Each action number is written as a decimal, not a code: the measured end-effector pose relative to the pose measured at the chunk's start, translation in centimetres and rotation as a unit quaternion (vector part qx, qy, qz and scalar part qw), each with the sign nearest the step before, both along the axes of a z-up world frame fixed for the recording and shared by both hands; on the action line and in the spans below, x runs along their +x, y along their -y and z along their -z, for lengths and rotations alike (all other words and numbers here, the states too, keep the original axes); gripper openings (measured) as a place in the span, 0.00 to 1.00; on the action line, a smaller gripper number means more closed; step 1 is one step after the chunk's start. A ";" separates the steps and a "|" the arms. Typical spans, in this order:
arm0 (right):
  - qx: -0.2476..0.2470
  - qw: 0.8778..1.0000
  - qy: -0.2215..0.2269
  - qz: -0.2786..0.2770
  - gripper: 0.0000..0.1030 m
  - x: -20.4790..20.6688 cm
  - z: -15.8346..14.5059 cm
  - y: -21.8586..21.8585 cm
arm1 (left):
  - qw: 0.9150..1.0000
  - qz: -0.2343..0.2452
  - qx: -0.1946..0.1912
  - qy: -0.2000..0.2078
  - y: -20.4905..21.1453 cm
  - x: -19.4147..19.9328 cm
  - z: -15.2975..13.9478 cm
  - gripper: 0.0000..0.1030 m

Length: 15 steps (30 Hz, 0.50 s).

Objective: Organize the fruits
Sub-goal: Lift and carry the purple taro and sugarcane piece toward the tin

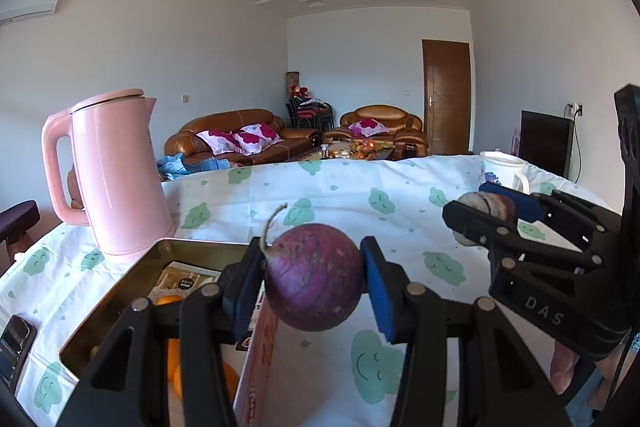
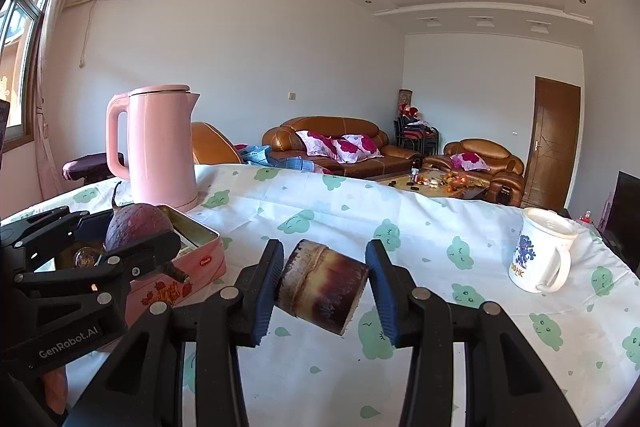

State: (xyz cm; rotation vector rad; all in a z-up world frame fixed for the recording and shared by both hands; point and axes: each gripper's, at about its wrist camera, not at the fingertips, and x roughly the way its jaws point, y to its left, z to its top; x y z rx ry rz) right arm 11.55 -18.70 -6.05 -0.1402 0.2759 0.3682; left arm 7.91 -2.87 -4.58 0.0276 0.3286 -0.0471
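My left gripper (image 1: 314, 279) is shut on a round purple radish (image 1: 314, 277) with a thin tail, held above the table beside a pink tin box (image 1: 120, 291) that holds oranges (image 1: 176, 367). My right gripper (image 2: 324, 287) is shut on a short brown sugarcane piece (image 2: 322, 285), held above the tablecloth. In the left wrist view the right gripper (image 1: 486, 215) with the cane (image 1: 476, 205) is at right. In the right wrist view the left gripper (image 2: 132, 239) holds the radish (image 2: 138, 225) over the tin box (image 2: 200, 261).
A pink kettle (image 1: 116, 175) stands behind the tin box. A white mug (image 2: 540, 255) stands at the right. The table has a white cloth with green clouds (image 2: 360, 211). A phone (image 1: 14, 347) lies at the left edge.
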 end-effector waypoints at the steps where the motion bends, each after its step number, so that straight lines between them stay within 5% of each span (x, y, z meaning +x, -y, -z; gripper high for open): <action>1: -0.001 1.000 0.000 -0.002 0.44 -0.1 0.0 -0.1 | 1.000 -0.001 0.000 0.001 -0.2 -0.1 0.0 0.48; 15: -0.010 0.999 0.007 -0.030 0.44 -1.0 -0.5 -2.5 | 1.000 -0.025 0.001 0.006 -2.4 -1.3 0.0 0.48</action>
